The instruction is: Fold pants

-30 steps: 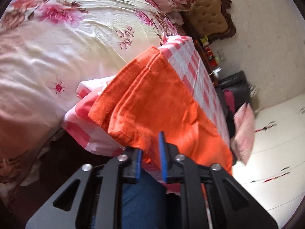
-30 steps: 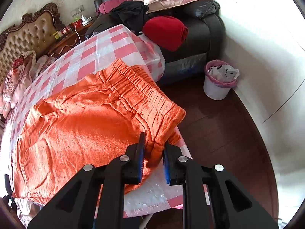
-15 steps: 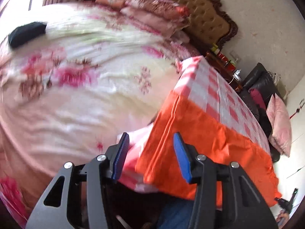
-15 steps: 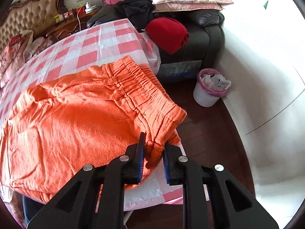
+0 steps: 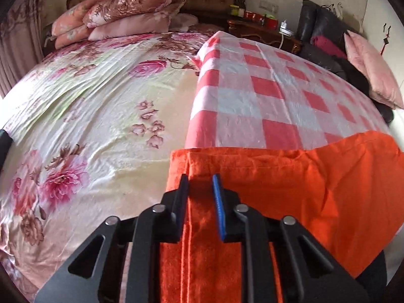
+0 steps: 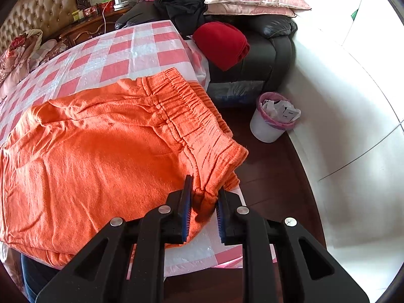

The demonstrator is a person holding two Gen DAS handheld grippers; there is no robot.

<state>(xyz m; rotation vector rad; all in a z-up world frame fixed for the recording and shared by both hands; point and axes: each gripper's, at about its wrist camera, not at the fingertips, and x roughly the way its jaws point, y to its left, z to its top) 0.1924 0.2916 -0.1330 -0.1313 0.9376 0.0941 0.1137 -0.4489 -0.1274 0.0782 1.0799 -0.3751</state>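
Right hand-held gripper point(image 6: 202, 202) clamping orange pants point(image 6: 101, 151) waistband, left hand-held gripper point(image 5: 199, 192) part-open astride hem

Both grippers, left point(image 5: 199, 179) and right point(image 6: 203, 192): matte black linkage frames, silver screws, blue ribbed pads on fingers point(image 6: 186, 202)

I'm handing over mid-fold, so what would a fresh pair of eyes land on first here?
The bright orange pants spread over the red-checked tablecloth dominate both views. The right tool pinches the elastic waistband corner at the table's near edge; the left tool straddles the hem end beside the floral bed.
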